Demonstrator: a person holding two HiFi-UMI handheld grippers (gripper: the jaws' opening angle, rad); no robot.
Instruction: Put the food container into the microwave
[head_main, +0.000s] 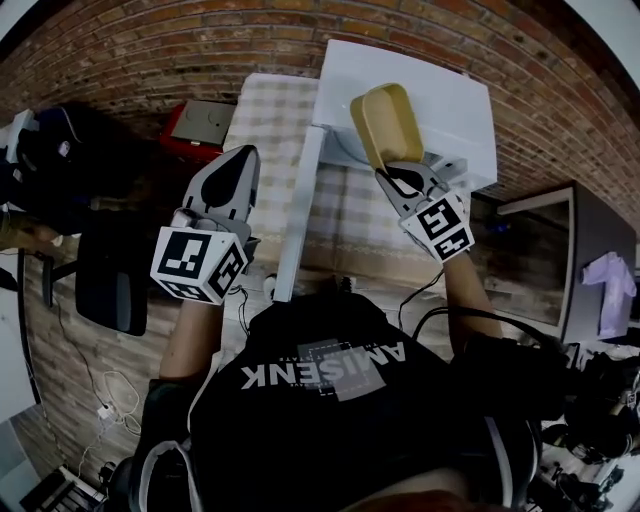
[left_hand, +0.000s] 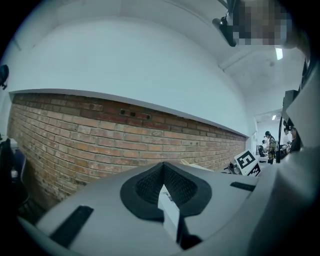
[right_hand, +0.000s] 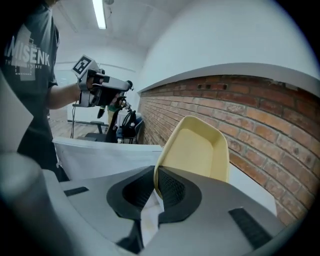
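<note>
A pale yellow food container (head_main: 385, 122) is held tilted on edge in front of the white microwave (head_main: 430, 85). My right gripper (head_main: 392, 172) is shut on its near rim. In the right gripper view the container (right_hand: 197, 150) rises from between the pads, its hollow side facing the camera. The microwave's door (head_main: 298, 210) stands open, edge-on, at the left of the oven. Left of that door my left gripper (head_main: 243, 155) is held level and shut, with nothing in it. The left gripper view shows its jaws (left_hand: 162, 170) closed against a brick wall.
The microwave stands on a table with a checked cloth (head_main: 265, 110) against a brick wall (head_main: 150, 50). A red box (head_main: 200, 125) lies at the table's left. A black chair (head_main: 110, 275) is at the left, and a dark cabinet (head_main: 560, 250) at the right.
</note>
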